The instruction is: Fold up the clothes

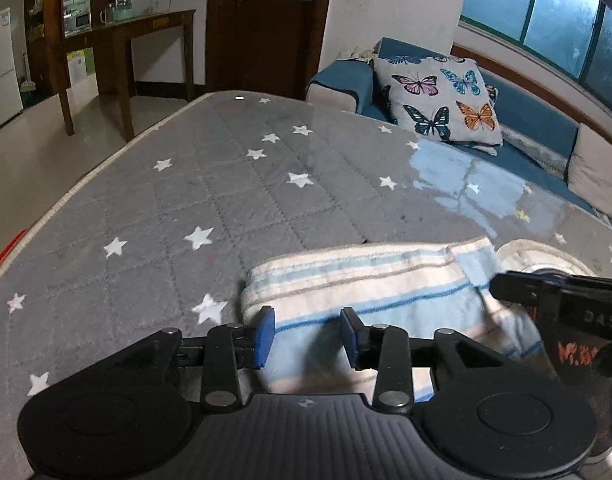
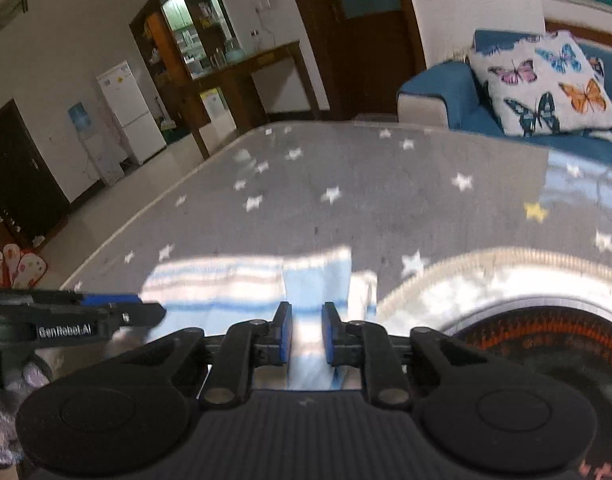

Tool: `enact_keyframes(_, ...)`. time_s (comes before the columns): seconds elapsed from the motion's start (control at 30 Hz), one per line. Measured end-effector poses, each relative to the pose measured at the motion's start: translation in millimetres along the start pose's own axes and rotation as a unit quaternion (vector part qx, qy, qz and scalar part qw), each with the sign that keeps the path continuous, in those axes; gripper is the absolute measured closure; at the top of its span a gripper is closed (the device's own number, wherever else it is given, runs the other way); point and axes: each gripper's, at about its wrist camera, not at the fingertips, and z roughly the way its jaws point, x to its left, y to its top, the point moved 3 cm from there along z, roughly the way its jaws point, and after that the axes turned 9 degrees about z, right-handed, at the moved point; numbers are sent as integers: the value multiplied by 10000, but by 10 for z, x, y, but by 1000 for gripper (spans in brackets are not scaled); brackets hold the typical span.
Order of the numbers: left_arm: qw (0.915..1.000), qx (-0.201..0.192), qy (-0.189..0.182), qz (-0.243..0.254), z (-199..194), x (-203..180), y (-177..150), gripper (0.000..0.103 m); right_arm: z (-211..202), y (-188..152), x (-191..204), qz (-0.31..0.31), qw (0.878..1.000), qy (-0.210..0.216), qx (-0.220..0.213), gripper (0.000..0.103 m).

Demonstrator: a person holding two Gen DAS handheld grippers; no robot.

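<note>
The cloth (image 1: 369,292), a striped piece in pale blue, white and beige, lay on the grey starred table (image 1: 186,200) at its near edge, already doubled over into a thick band with a rounded fold at its left end. Just right of the cloth sat a cream-rimmed round thing (image 2: 505,276), too blurred to name.

The left gripper (image 1: 307,336) hovered low over the cloth's near left part, its blue pads (image 1: 264,336) standing wide apart with cloth showing between them but not pinched. The right gripper (image 2: 307,332) was over the cloth's right part, jaws narrower yet with a clear gap; cloth showed through that gap, and nothing looked clamped. Each gripper appeared in the other's view: the right one came in from the right of the cloth, the left one from the left.

Judging by its soft rounded fold and fuzzy surface, the cloth seemed to be towel-like: light, limp, not fragile, and unlikely to slip from rubber pads. It would sag and bunch if lifted by one point, so it probably needed a hold at two corners of the same edge, pinching all layers together. The near corners, closest to each gripper, looked the best places; the thick left fold would need wide jaws. The smooth table might let the whole cloth slide if dragged.
</note>
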Motion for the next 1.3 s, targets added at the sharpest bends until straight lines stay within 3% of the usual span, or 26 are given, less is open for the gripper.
enact_keyframes(0.2, 10000, 54, 47, -3, 122, -16, 60, 64, 255, 87, -46, 140, 9998, -46, 114, 90)
enact_keyframes(0.43, 9999, -114, -127, 5, 89, -171, 193, 63, 239, 87, -21, 92, 9998, -44, 147, 85)
enact_keyframes(0.67, 9994, 18, -184, 281, 349, -455, 319, 63, 252, 81, 4, -69, 9995, -87, 279, 85)
enact_keyframes(1.07, 9996, -24, -117, 262, 316, -480, 282, 61, -328, -236, 113, -938, 9919, 6, 860, 82)
enact_keyframes(1.3, 9990, -132, -159, 399, -63, -477, 62, 57, -652, -649, 98, -1371, 9836, -63, 1171, 82)
